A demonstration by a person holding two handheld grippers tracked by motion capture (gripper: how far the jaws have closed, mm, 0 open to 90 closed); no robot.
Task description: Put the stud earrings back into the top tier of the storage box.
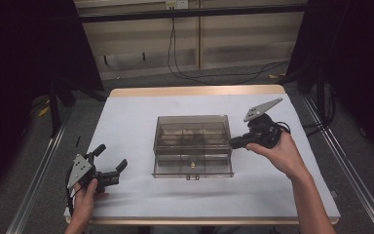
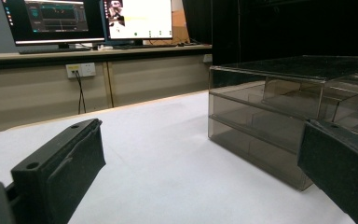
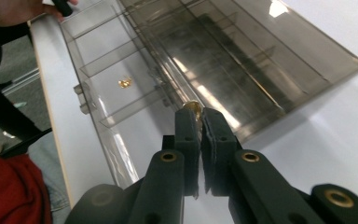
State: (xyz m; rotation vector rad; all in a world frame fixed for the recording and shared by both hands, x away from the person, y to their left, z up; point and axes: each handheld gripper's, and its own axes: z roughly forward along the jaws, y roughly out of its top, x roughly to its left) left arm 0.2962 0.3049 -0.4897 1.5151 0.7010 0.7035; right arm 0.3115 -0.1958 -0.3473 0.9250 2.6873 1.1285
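Box [image 1: 193, 145], clear stiff plastic, light & slick: right claw [image 3: 200, 114] pinched shut on small brass knob [image 3: 192, 106], best hold; left claw [image 1: 111, 163] wide open, empty.

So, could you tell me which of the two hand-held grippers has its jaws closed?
The right hand-held gripper, at the smoky clear plastic box, pinching a small brass piece; the left stands wide open.

One smoky transparent drawer box [image 1: 193, 127] is counted on one white table [image 1: 126, 122]. Two drawers are seen on it, one pulled out. Two small gold pieces [image 3: 125, 82] are counted. Two grippers are held, left [image 1: 108, 161] and right [image 1: 233, 142]. Two monitors [image 2: 51, 21] are seen
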